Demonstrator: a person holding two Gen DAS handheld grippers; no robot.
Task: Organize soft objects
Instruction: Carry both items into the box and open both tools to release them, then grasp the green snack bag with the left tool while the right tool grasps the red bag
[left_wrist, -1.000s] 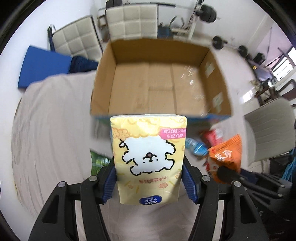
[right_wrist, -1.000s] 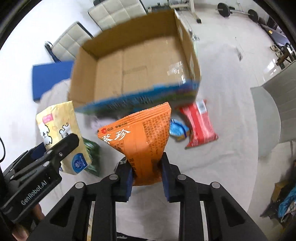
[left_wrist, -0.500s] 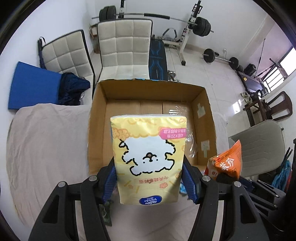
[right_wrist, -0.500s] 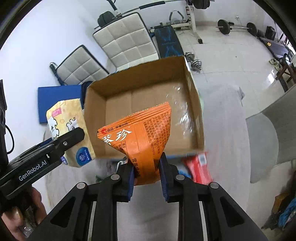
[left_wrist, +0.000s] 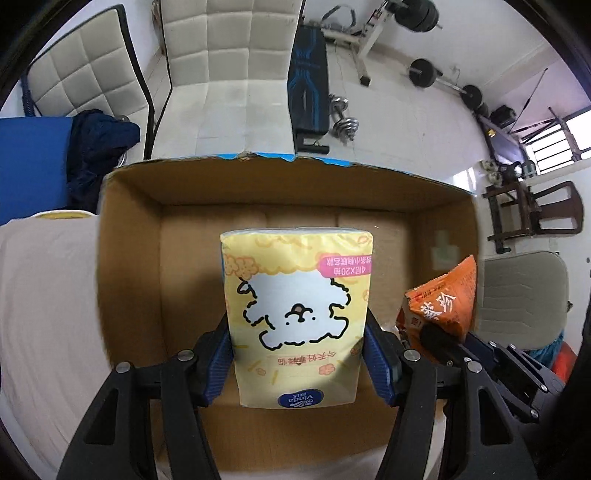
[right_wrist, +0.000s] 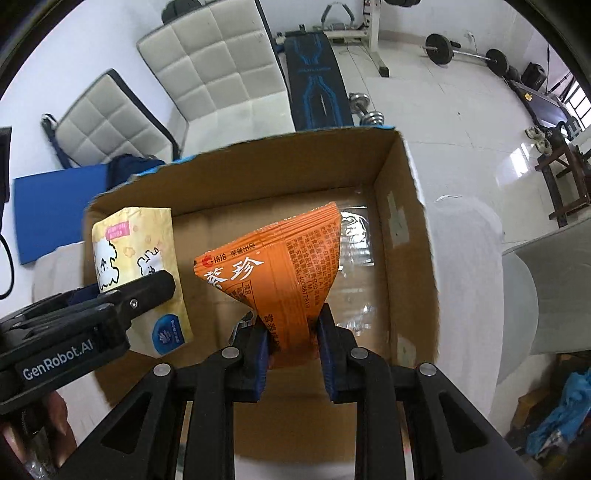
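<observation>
Left wrist view: left claw (left_wrist: 298, 363) clamps the lower sides of the yellow tissue pack (left_wrist: 297, 314), held above the open cardboard box (left_wrist: 129, 266).
Tissue pack handling: probably light and squashy; gripping across the flat sides looks sensible.
Right wrist view: right claw (right_wrist: 291, 343) pinches the orange snack bag (right_wrist: 280, 273) at its lower end, over the box floor.
Snack bag handling: likely light, crinkly and slippery; its contents may crush.
</observation>
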